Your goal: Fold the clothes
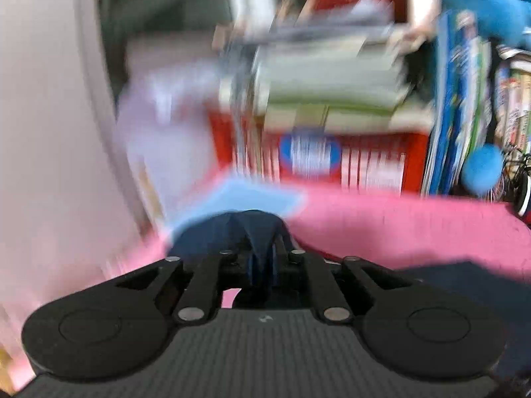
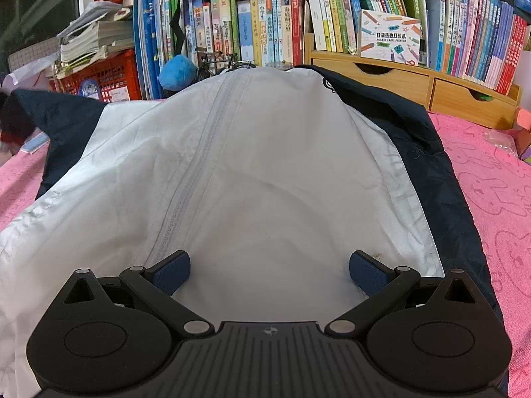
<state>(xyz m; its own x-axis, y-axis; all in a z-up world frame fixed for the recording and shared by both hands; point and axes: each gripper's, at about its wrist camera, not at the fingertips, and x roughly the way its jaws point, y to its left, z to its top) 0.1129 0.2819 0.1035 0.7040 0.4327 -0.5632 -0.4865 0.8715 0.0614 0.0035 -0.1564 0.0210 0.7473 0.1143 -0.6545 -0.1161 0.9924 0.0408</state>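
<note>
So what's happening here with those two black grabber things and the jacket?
A person is folding a white and navy jacket spread on a pink bedcover, with a hand-held gripper in each hand. The left gripper is shut on a bunch of the jacket's navy fabric; its view is blurred, so not much else shows clearly. The right gripper hangs open over the white front near the zip, its fingers holding nothing. Behind stand shelves of books.
</note>
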